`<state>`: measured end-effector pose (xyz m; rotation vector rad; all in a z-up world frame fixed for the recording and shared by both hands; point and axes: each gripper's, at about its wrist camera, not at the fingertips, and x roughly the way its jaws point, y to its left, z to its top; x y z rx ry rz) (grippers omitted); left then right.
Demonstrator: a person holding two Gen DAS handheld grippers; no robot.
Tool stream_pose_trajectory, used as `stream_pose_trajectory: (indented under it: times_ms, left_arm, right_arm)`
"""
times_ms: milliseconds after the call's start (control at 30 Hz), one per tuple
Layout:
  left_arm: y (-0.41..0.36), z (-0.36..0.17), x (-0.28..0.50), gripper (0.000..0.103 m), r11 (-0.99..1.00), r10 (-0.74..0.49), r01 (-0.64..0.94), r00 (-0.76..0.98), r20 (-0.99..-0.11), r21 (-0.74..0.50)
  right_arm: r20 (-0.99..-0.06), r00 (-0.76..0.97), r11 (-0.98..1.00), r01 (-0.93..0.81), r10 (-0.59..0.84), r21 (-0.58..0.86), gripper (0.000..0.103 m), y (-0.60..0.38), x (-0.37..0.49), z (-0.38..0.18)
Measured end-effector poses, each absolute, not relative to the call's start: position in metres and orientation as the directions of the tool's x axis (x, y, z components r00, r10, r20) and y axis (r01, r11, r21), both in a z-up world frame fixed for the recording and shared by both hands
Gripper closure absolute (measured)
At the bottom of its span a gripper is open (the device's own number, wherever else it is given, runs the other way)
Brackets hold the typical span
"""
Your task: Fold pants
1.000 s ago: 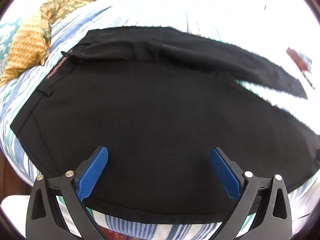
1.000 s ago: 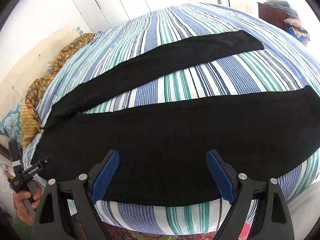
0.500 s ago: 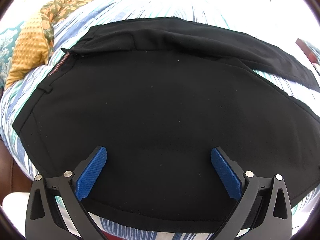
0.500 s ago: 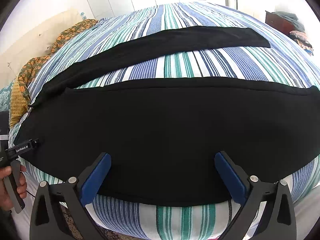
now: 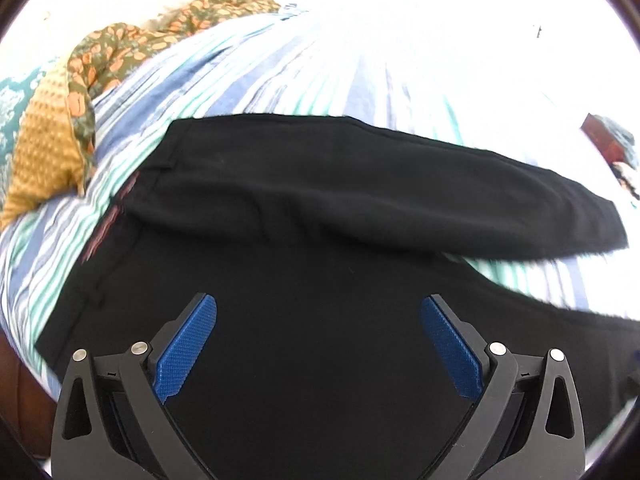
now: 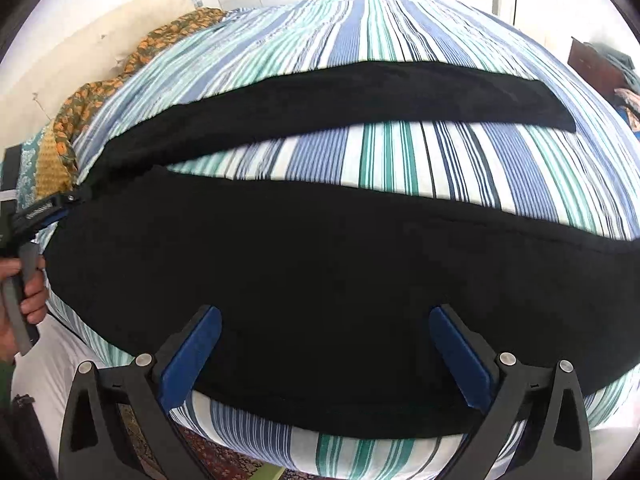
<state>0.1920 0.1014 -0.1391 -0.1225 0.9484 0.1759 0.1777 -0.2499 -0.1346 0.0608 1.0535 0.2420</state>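
Observation:
Black pants (image 6: pixel 320 264) lie spread on a striped bed, legs apart in a V, waist at the left. The far leg (image 6: pixel 360 96) runs to the right; the near leg lies along the bed's front edge. In the left wrist view the pants (image 5: pixel 320 280) fill the lower frame, with the waistband (image 5: pixel 108 224) at the left. My left gripper (image 5: pixel 318 340) is open and empty over the seat area. My right gripper (image 6: pixel 325 356) is open and empty over the near leg's front edge. The left gripper (image 6: pixel 44 212) also shows at the waist in the right wrist view.
The striped bedsheet (image 6: pixel 400 160) covers the bed. A yellow and floral cloth (image 5: pixel 52 152) lies by the waist end at the left. Dark furniture (image 6: pixel 592 64) stands at the far right. A patterned rug (image 6: pixel 216 456) lies below the bed's front edge.
My left gripper has moved in over the pants, toward the waist and seat. My right gripper has shifted slightly; the view tilted so the far leg sits higher. Both stayed open.

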Motion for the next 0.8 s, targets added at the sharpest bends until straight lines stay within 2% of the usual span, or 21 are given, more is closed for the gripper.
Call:
stream_pose_trajectory:
  times_ms: [133,233,300,400,533,600,633,733,800]
  left_arm:
    - [0.114,-0.19,0.215,0.001,0.975,0.121,-0.223,0.466,-0.876,0.016]
    - [0.12,-0.199,0.209,0.001,0.973,0.096,-0.228,0.524,-0.847,-0.031]
    - [0.116,-0.201,0.208,0.0,0.973,0.118,-0.229,0.531,-0.839,-0.008]
    - [0.115,-0.201,0.206,0.0,0.973,0.128,-0.231,0.544,-0.829,-0.001]
    - [0.116,-0.199,0.205,0.0,0.973,0.128,-0.231,0.552,-0.824,-0.004]
    - [0.116,-0.201,0.202,0.0,0.973,0.13,-0.233,0.563,-0.816,-0.006]
    - [0.114,-0.201,0.197,0.0,0.972,0.135,-0.235,0.572,-0.809,-0.004]
    - [0.11,-0.203,0.199,0.0,0.972,0.152,-0.234,0.582,-0.798,0.015]
    - [0.111,-0.204,0.199,0.0,0.973,0.147,-0.233,0.583,-0.799,0.009]
  right_arm:
    - [-0.816,0.514,0.961,-0.204,0.266,0.185,0.001,-0.27,0.233,-0.106]
    - [-0.776,0.568,0.961,-0.187,0.274,0.203,0.001,-0.305,0.286,-0.091]
    - [-0.763,0.592,0.966,-0.17,0.258,0.195,0.001,-0.336,0.328,-0.086]
    - [-0.84,0.465,0.96,-0.148,0.279,0.237,0.001,-0.376,0.408,-0.109]
    - [-0.928,0.337,0.986,-0.086,0.161,0.14,0.002,-0.434,0.47,-0.155]
    - [-0.955,0.297,1.0,0.01,0.002,0.006,0.009,-0.473,0.481,-0.171]
    - [-0.949,0.314,0.998,0.058,-0.035,-0.017,0.017,-0.492,0.483,-0.168]
    - [-0.901,0.42,0.979,0.202,-0.106,-0.021,0.017,-0.532,0.487,-0.141]
    - [-0.885,0.463,0.976,0.209,-0.042,0.063,0.017,-0.538,0.498,-0.132]
